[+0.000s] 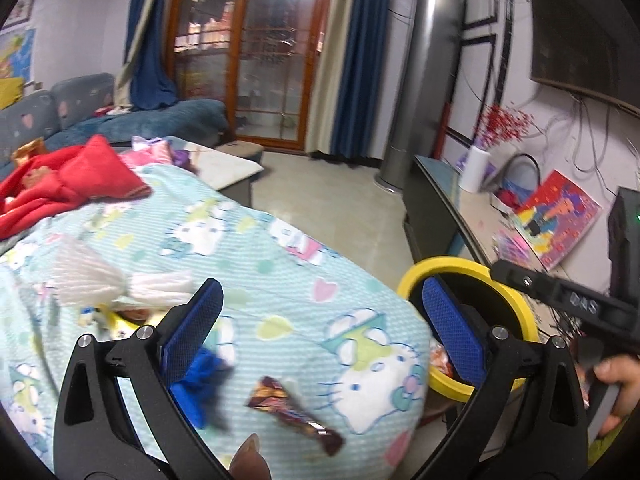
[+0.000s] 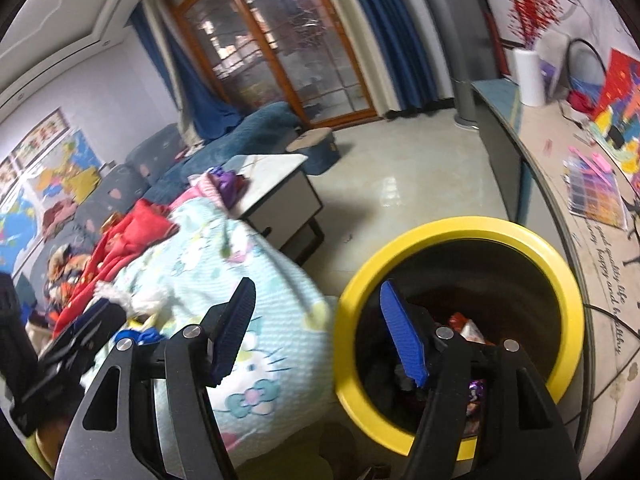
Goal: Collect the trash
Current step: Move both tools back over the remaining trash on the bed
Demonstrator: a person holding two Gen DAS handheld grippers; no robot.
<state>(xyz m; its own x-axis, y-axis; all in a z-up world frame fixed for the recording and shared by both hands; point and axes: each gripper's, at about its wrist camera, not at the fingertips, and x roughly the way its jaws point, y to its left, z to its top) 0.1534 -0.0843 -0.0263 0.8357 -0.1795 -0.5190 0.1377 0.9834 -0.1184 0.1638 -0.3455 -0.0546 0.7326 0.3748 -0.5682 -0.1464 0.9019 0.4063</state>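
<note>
Wrappers lie in yellow bin (image 2: 460,232); candy wrapper (image 1: 294,412) & plastic (image 1: 88,280) left on blanket (image 1: 280,280). Left gripper (image 1: 324,332), right gripper (image 2: 320,336): both open, empty.

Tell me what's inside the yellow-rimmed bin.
The yellow-rimmed bin holds crumpled wrappers, red, white and purple. The right gripper covers part of the pile, and the bottom is hidden.

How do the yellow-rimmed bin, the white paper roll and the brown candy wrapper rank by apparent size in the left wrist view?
1. yellow-rimmed bin, largest though partly hidden.
2. and 3. brown candy wrapper and white paper roll look alike in extent; the wrapper lies much nearer the camera, so their order is unsure.
</note>
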